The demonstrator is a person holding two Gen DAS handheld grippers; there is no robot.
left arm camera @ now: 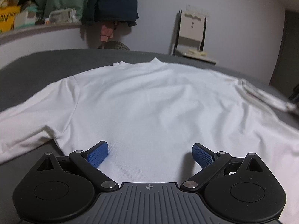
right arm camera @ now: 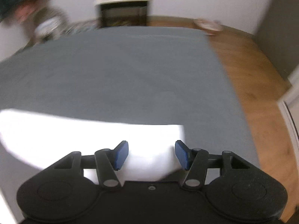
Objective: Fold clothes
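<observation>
White shirt [left arm camera: 149,100] spread flat across the middle of the left wrist view on a grey bed [left arm camera: 46,65], collar toward the top centre, one sleeve trailing to the left edge, the other to the right edge. In the right wrist view, blurred, a white part of the shirt [right arm camera: 74,136] across the lower left, ending in a corner near lower centre. Left gripper [left arm camera: 150,155] at bottom centre, spread wide over the hem, blue pads [left arm camera: 98,155] clear of the cloth, nothing pinched. Right gripper [right arm camera: 151,155] at bottom centre, parted about halfway, white cloth seen between the pads [right arm camera: 121,155] but not pressed. Wood floor [right arm camera: 252,74] along the right side. Small table [right arm camera: 123,5] at the top centre against the wall. Dark garment [left arm camera: 114,1] hanging at upper left.
</observation>
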